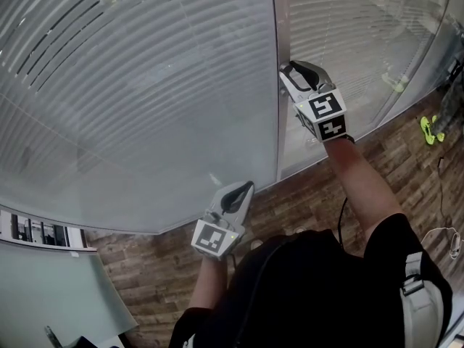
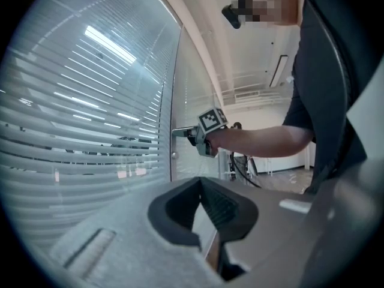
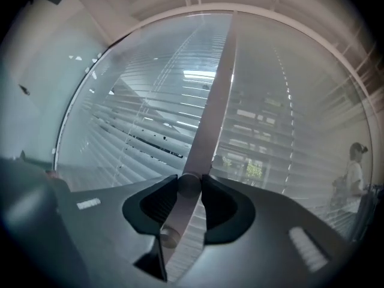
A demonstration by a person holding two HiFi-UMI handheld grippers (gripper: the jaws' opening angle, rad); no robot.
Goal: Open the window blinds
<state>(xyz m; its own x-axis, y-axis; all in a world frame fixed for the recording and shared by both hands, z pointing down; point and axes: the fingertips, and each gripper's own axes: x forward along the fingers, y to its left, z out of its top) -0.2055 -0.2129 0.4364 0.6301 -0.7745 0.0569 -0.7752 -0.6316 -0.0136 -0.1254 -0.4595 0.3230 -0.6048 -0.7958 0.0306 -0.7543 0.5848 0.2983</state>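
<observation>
A tall glass partition fills the view, and the window blinds (image 1: 130, 85) hang behind its panes, their pale horizontal slats running across both sides. In the upper left, dark gaps show between some slats; lower down they lie close together. A slim metal frame post (image 1: 281, 35) stands upright between the two panes. Below it runs a wood-plank floor (image 1: 304, 201). Beyond the glass on the right a person (image 3: 355, 173) is dimly visible.

The person at work holds the right gripper (image 1: 288, 69) up against the post, pointing level at it, arm stretched forward. The left gripper (image 1: 250, 185) sits lower and nearer the body, aimed toward the bottom of the left pane and touching nothing; its jaw tips are together with nothing between them.

On the post is a small round knob (image 3: 189, 185), and the right gripper's jaws are clamped on it from both sides.
</observation>
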